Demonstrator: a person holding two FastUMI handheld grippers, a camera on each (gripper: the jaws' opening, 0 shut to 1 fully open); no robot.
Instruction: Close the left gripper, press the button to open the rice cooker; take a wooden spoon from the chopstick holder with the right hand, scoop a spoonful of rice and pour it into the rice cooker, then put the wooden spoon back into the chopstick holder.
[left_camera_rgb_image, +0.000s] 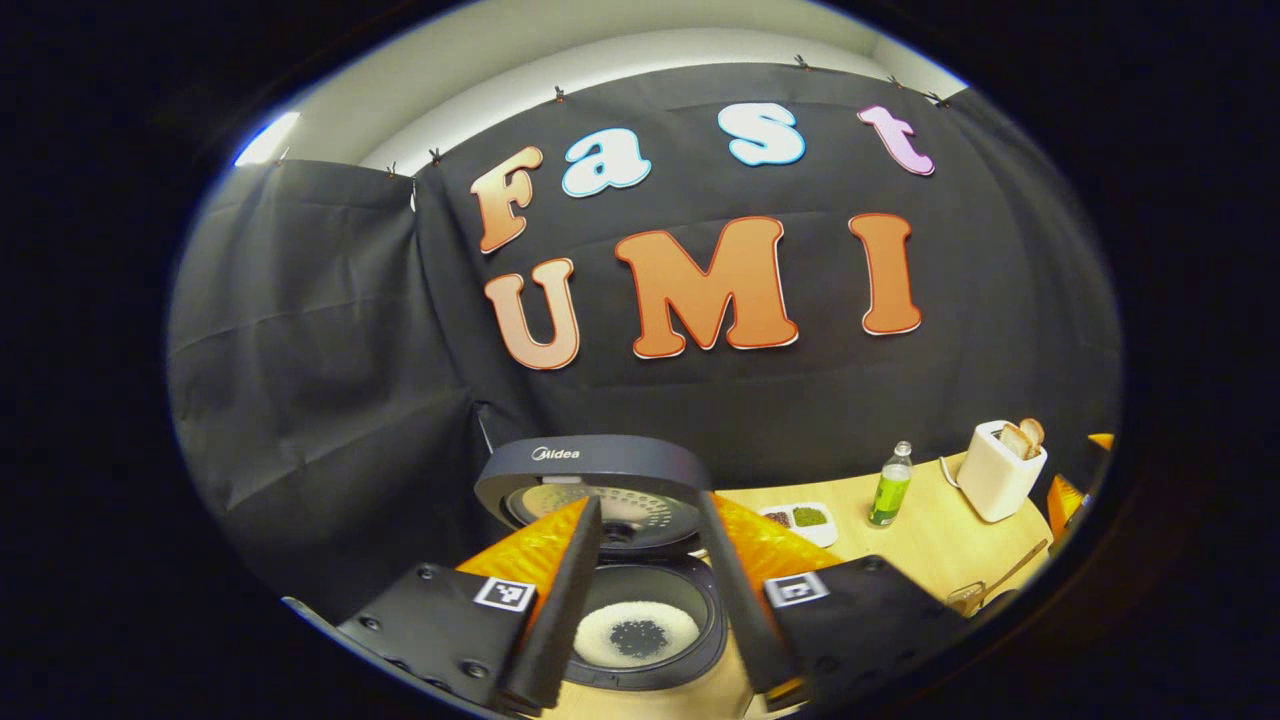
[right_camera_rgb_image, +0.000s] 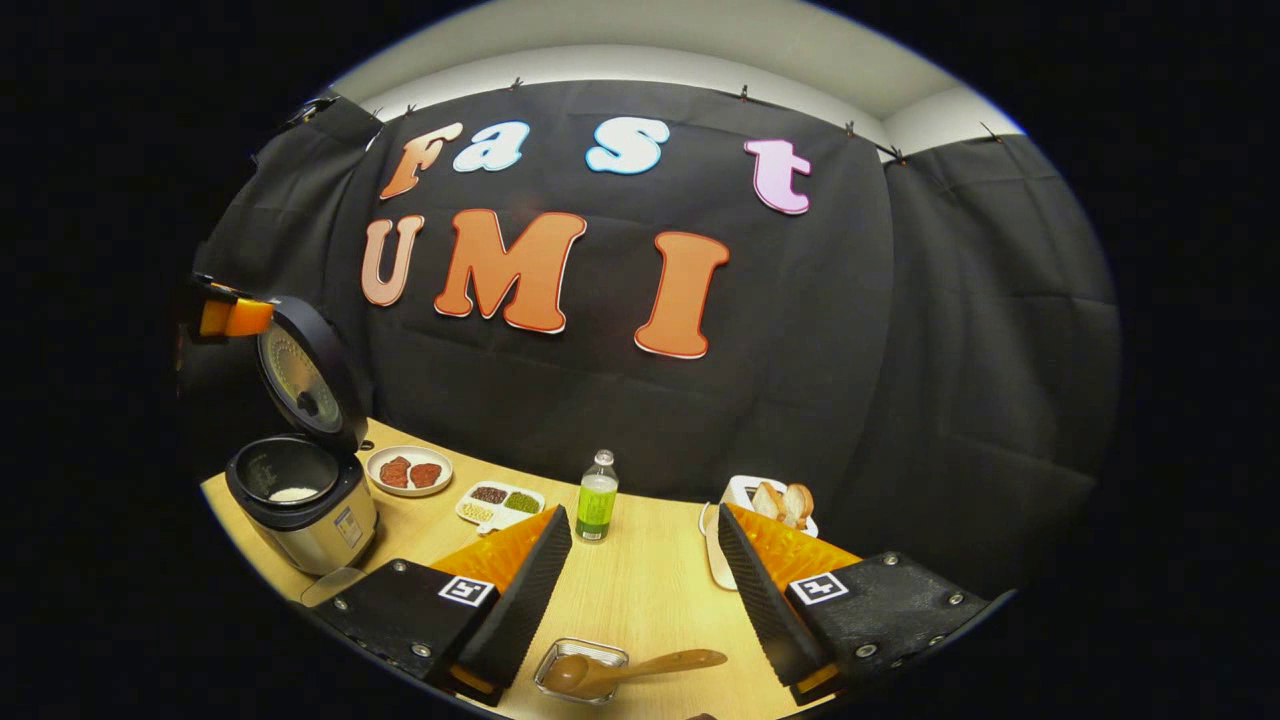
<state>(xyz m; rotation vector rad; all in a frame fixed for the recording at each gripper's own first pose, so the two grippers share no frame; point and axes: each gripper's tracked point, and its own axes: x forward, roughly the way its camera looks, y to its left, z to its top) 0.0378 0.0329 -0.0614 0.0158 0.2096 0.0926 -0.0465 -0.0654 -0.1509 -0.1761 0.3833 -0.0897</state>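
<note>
right under my right gripper (right_camera_rgb_image: 640, 590) lies the wooden spoon (right_camera_rgb_image: 620, 672), its bowl resting in a small metal holder (right_camera_rgb_image: 580, 670) at the near edge of the table (right_camera_rgb_image: 650, 590) and its handle pointing to the right. my right fingers are spread apart with nothing between them, above the spoon and not touching it. farther on the table i see a green bottle (right_camera_rgb_image: 597, 508), a divided dish of beans (right_camera_rgb_image: 500, 502), a plate with two brown pieces (right_camera_rgb_image: 408, 470) and a toaster with bread (right_camera_rgb_image: 770, 510).

my left gripper (left_camera_rgb_image: 650, 590) hangs over the rice cooker (left_camera_rgb_image: 640, 610), and its fingers are also released and hold nothing. the lid (left_camera_rgb_image: 595, 480) stands open and upright behind the pot, and white rice (left_camera_rgb_image: 640, 632) lies in a ring on the bottom of the pot. in the right gripper view the cooker stands at the far left of the table, with the plate just beside it.
</note>
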